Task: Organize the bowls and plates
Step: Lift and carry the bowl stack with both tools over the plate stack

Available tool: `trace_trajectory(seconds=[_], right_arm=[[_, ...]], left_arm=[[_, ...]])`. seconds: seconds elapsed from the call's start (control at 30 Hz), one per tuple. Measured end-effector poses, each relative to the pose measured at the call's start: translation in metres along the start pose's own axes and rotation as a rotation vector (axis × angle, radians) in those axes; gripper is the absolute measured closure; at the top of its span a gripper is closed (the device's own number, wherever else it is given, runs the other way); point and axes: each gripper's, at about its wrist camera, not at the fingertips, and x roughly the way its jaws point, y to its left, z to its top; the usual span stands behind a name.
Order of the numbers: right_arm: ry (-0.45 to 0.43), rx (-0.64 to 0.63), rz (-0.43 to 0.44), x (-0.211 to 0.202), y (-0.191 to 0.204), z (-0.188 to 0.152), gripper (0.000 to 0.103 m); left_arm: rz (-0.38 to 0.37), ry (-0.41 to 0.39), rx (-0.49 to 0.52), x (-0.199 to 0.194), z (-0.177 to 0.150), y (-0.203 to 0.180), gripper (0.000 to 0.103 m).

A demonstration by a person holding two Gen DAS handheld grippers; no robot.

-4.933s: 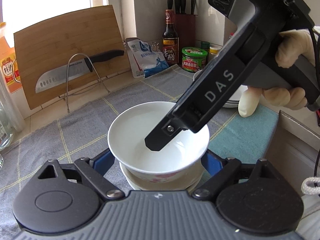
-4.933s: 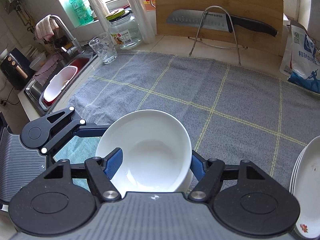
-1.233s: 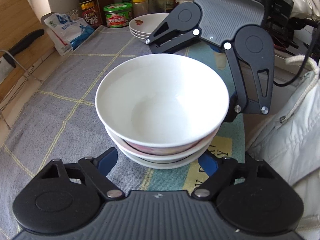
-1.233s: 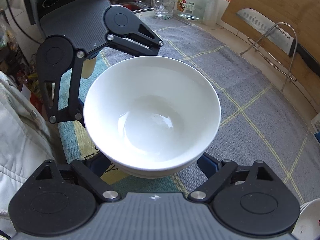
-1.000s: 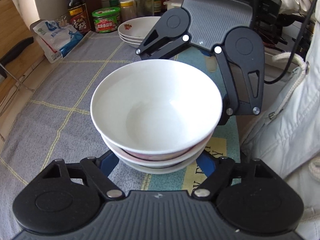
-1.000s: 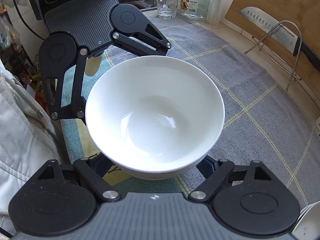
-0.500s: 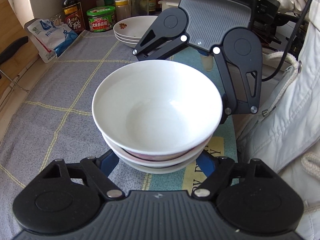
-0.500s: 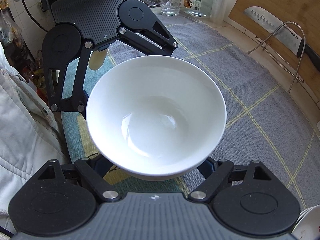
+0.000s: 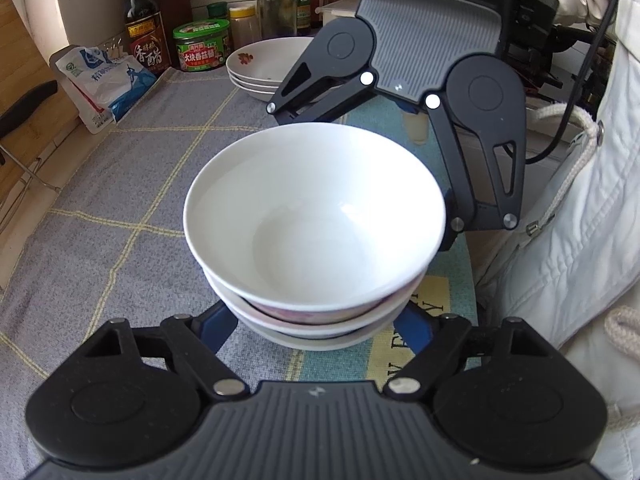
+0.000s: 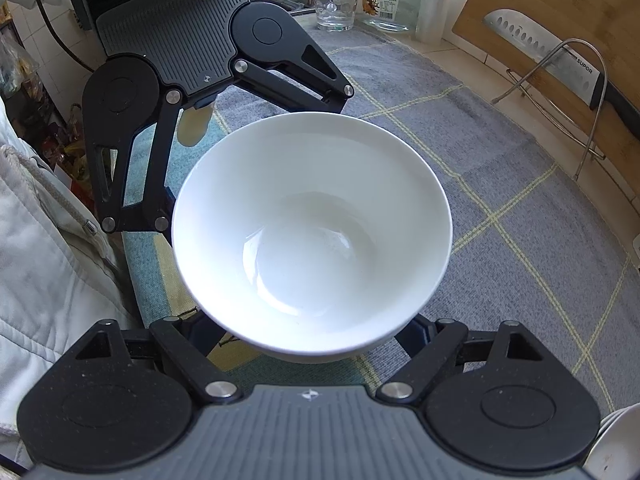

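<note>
A stack of three bowls (image 9: 316, 320) stands on the towel, and the plain white bowl (image 9: 316, 216) is the top one. My left gripper (image 9: 314, 322) straddles the foot of the stack. Its blue fingers (image 9: 214, 328) touch the lowest bowl's sides while the jaws are opening slightly. From the opposite side my right gripper (image 10: 308, 336) has its jaws against the lower wall of the white bowl (image 10: 312, 232), and the rim hides the pads. A stack of plates (image 9: 264, 68) with a red flower print sits at the far end of the cloth.
The grey checked cloth (image 10: 500, 168) covers the counter, with a teal towel (image 9: 348, 364) under the stack. A cutting board, a knife (image 10: 540, 44) and a wire rack line one side. Bottles, jars (image 9: 200, 46) and a salt bag stand near the plates. A glass (image 10: 334, 2) stands by the sink. A person's white jacket (image 9: 580, 220) is close by.
Since the earliest frames the white bowl has come down onto the stack and both grippers have swung round to face each other across it. Over the last second hardly anything has moved.
</note>
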Motion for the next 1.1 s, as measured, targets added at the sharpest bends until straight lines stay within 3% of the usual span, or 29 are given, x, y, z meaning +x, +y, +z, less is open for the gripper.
trace_trajectory(seconds=[0.33, 0.67, 1.1], right_arm=[[-0.014, -0.021, -0.010, -0.026, -0.012, -0.010, 0.013], [-0.031, -0.064, -0.053, -0.083, -0.053, -0.047, 0.013], [-0.018, -0.042, -0.161, -0.137, -0.122, -0.111, 0.013]], left_arm=[[0.025, -0.010, 0.000, 0.000, 0.028, -0.006, 0.019], [0.076, -0.060, 0.022, 0.022, 0.092, 0.008, 0.019], [0.093, -0.125, 0.110, 0.085, 0.180, 0.024, 0.019]])
